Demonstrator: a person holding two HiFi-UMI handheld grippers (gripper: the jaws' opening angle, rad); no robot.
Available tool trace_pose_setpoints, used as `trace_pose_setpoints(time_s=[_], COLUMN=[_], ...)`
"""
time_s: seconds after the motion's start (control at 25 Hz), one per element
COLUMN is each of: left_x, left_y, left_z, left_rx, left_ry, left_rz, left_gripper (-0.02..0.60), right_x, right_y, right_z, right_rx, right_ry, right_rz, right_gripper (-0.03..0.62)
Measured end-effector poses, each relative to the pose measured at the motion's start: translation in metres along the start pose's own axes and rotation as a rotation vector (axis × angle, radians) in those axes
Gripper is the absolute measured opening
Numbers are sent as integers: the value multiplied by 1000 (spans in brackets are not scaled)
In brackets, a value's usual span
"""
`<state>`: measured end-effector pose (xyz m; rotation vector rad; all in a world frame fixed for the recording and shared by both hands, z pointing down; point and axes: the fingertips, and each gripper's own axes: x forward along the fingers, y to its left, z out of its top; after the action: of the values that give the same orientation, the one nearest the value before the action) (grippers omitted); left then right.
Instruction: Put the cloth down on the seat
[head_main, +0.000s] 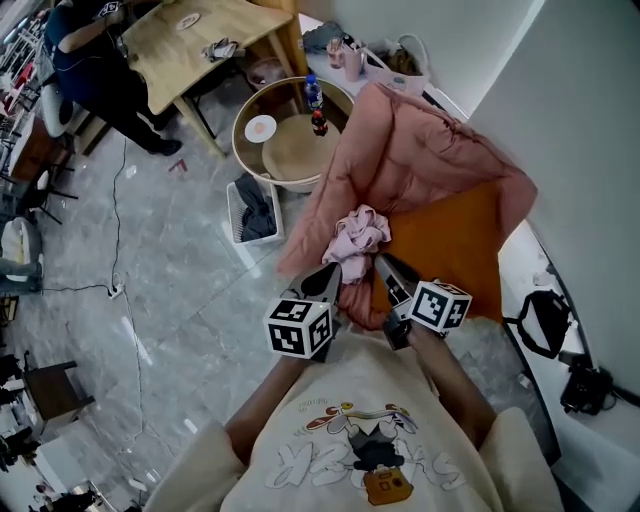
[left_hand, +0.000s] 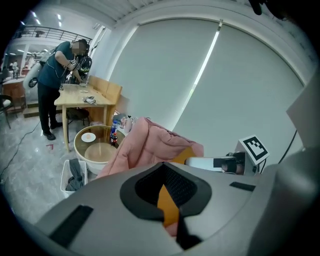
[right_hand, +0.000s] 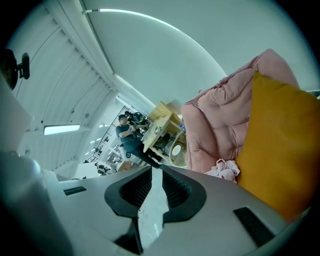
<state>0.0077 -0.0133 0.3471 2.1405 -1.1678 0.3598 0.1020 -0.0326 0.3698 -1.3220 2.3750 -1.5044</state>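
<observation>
- Cloth (head_main: 360, 232): pink, crumpled, already lying on the orange seat (head_main: 455, 250), right at the edge of the pink padded quilt (head_main: 420, 150) that's draped over the seat back & left side.
- L claw (head_main: 328, 275): released, narrow gap between jaws, nothing in it; only orange seat & a bit of pink show through.
- R claw (head_main: 385, 268): also released, jaws a little apart, bare floor visible through the gap.
- Both claw tips sit just beside the cloth, w/ the cloth between & slightly beyond them.
- Risk 1: the cloth is near the seat's front edge, half on the sloping quilt, so it could slump or slide off to the floor.
- Risk 2: a loose fold looks close to the tips, so a careless move of either claw could snag it & drag the cloth back off.
- Risk 3: the quilt is bulky & soft; a nudge to it might shift the cloth w/ it.
- Around: round glass table (head_main: 290, 140) w/ bottles left of the seat, white basket (head_main: 250, 210) of dark clothes on the floor below it, wooden table (head_main: 200, 45) w/ a person (head_main: 100, 70) working at it further off.
- Nothing stands between claws & cloth; the wall is close on the right.
</observation>
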Motion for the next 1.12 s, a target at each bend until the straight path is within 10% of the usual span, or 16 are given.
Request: trace_pose_setpoints(time_s=[1.12], left_x=[-40], left_y=[-62], left_z=[36], left_rx=[190], left_ry=[-108], left_rz=[-44], left_gripper=[5], right_x=[-74], right_y=[91], right_z=[28], right_rx=[-363], right_ry=[-152], right_rz=[15], right_gripper=[26])
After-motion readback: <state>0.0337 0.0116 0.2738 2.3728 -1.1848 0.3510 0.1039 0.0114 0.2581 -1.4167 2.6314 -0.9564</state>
